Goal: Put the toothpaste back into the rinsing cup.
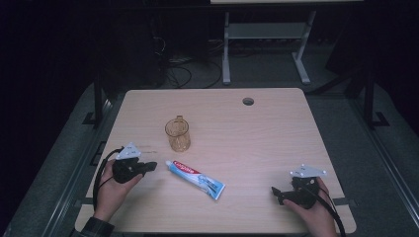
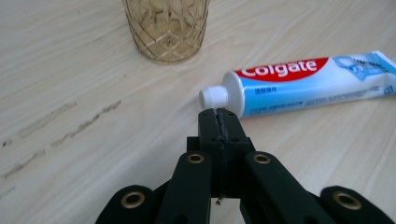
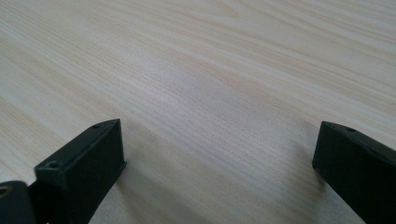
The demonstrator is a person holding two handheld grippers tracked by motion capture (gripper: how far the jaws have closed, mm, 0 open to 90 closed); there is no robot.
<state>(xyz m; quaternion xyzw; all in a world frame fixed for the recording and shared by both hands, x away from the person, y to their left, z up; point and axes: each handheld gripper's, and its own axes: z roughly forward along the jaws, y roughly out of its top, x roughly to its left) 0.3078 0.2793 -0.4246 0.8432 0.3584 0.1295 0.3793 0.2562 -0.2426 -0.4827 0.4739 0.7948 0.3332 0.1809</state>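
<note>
The toothpaste tube (image 2: 308,84) reads "Colgate" in white on a red band.

Left gripper (image 2: 219,114): jaws pressed together at lower centre of the frame, nothing between them, tips just beside the white cap of the toothpaste tube (image 2: 303,84). Tube lies flat across the right half. Amber cup (image 2: 166,28) stands at top centre. Wooden table (image 2: 70,116) beneath.
</note>
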